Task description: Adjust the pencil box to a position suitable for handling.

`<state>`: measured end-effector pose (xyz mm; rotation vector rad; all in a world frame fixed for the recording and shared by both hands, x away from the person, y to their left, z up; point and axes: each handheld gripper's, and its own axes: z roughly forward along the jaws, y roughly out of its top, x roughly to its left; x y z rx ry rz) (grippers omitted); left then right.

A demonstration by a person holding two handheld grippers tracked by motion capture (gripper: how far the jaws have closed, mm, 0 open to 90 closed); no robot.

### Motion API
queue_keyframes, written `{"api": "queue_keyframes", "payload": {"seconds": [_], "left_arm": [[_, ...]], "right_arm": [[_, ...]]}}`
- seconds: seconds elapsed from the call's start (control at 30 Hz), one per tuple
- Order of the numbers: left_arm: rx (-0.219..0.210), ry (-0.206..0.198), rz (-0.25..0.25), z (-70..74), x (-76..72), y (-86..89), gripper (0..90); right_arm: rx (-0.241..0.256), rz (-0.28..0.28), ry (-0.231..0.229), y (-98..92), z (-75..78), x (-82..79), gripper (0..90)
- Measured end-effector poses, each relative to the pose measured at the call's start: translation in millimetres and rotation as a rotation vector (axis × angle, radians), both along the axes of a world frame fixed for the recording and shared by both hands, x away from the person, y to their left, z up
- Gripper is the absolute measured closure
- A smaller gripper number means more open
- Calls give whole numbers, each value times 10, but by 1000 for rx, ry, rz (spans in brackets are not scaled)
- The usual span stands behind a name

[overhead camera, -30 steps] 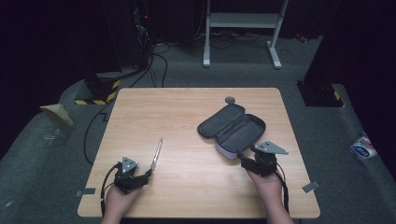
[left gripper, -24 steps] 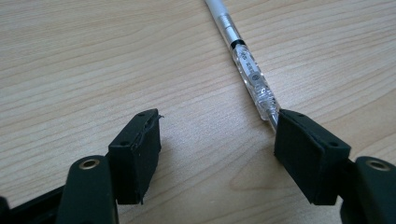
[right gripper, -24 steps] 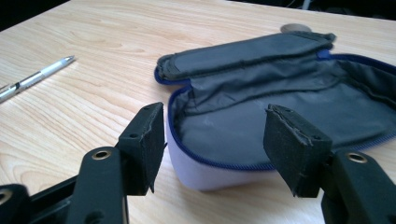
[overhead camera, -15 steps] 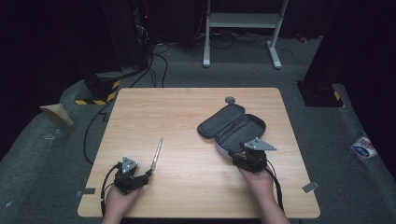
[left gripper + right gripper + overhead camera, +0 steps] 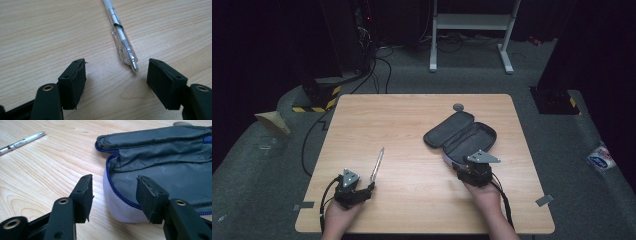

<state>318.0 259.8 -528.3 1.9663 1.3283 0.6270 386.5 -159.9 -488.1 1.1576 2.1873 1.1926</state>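
right gripper point(image 5: 464, 167) has slid in toward the left and a bit farther up the table since the earlier frames, so now it's right at the near end of the open pencil case point(image 5: 461, 136). left gripper point(image 5: 367, 186) hasn't really budged, same spot near the near left corner of the table point(image 5: 412, 115).

in the right gripper view the jaws are spread and they straddle the near rim of the case: one jaw sits outside the white wall, the other is over the grey lining inside, with the blue zipper edge running between them. can't tell if either pad is actually touching the fabric, looks like not clamped anyway. the case lies flat, lid flopped open to the far left side.

left gripper's jaws are also spread wide, nothing between them. the pen point(image 5: 121, 37) lies on the wood just in front of it, its tip pointing back at the gap between the jaws and sitting closer to the right-hand jaw in that view, not touching either. from the high view the pen runs away from the gripper toward the far side, slightly angled right.

small grey round thing point(image 5: 458, 106) sits on the table just beyond the far end of the case.
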Motion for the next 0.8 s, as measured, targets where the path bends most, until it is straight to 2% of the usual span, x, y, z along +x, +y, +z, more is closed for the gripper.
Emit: {"api": "queue_keyframes", "payload": {"seconds": [0.37,0.8], "left_arm": [[-9,0,-6,-3,-12,-11,315],[-12,4,-13,-3,-6,-4,315]], "right_arm": [[-10,11,16,46,-58,-41,641],[-31,45,19,145,-115,-149,701]]}}
